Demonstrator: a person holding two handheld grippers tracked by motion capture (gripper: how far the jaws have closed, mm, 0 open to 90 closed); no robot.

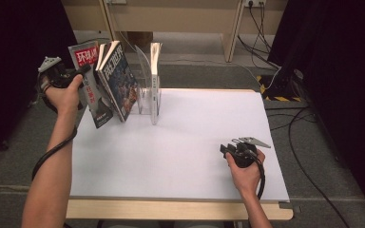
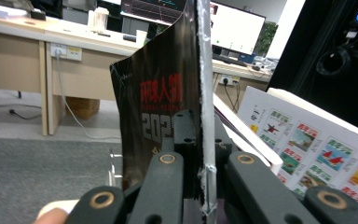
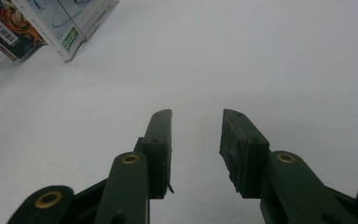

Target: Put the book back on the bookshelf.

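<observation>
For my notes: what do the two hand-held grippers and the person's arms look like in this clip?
Both are black. The left hand-held gripper and right hand-held gripper each carry a grey three-cornered plate and trail a thick black cable. Their jaw links show brass-coloured pivot rings. The right hand-held gripper's fingertips look worn and rough. The forearms are bare, with no sleeves.

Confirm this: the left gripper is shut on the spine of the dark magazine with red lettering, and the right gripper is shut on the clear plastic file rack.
Half wrong. The right gripper holds nothing: the right gripper view shows its jaws open over the bare white table, apart from the clear plastic file rack. The left gripper is indeed shut on the dark magazine with red lettering.
</observation>
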